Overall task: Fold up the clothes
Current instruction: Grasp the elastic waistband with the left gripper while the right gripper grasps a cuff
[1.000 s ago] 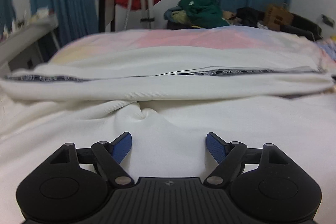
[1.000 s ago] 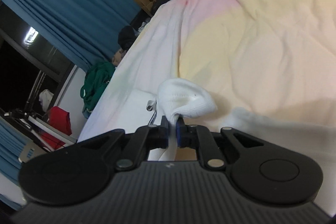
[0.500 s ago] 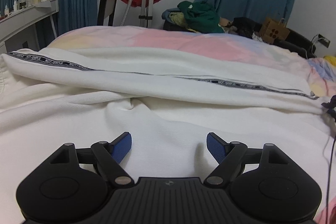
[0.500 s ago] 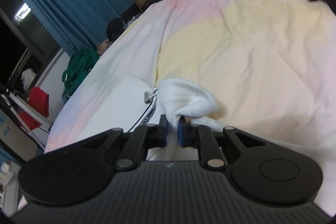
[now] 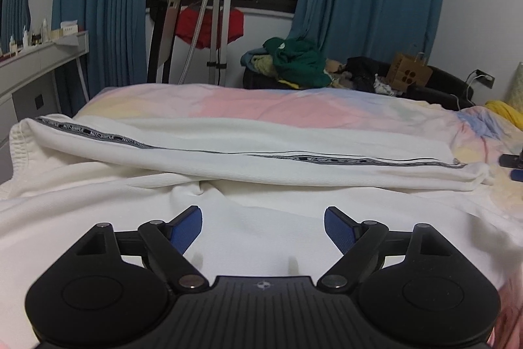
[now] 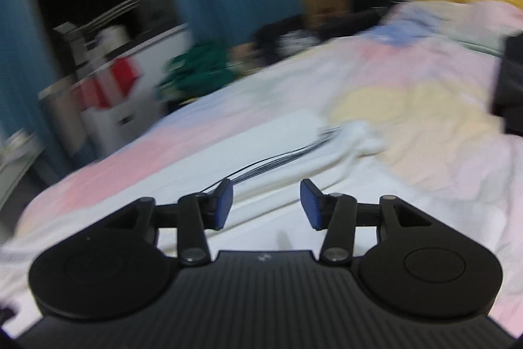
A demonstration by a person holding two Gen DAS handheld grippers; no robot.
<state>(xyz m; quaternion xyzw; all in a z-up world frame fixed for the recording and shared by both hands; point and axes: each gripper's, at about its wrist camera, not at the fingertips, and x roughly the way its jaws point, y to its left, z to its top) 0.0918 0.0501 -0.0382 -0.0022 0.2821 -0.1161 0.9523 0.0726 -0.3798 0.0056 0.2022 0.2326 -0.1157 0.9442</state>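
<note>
White trousers with a dark side stripe (image 5: 261,165) lie across the pastel bed, one leg folded lengthwise over the other, waistband at the left, cuff at the right. My left gripper (image 5: 263,226) is open and empty, hovering over the white fabric near me. My right gripper (image 6: 266,203) is open and empty above the same trousers (image 6: 278,152); the cuff (image 6: 359,136) lies on the bed ahead of it. The right wrist view is motion-blurred. The right gripper's tips show at the right edge of the left wrist view (image 5: 516,167).
The bed has a pink, yellow and blue sheet (image 5: 294,102). A pile of green clothes (image 5: 294,62), a paper bag (image 5: 408,74) and a rack with a red cloth (image 5: 209,25) stand beyond the bed. A desk (image 5: 39,61) is at the left. A dark item (image 6: 510,84) lies at the right.
My right gripper opened and let go of the white cuff, which now lies on the bed, and it swung back. My left gripper stayed open and rose slightly.
</note>
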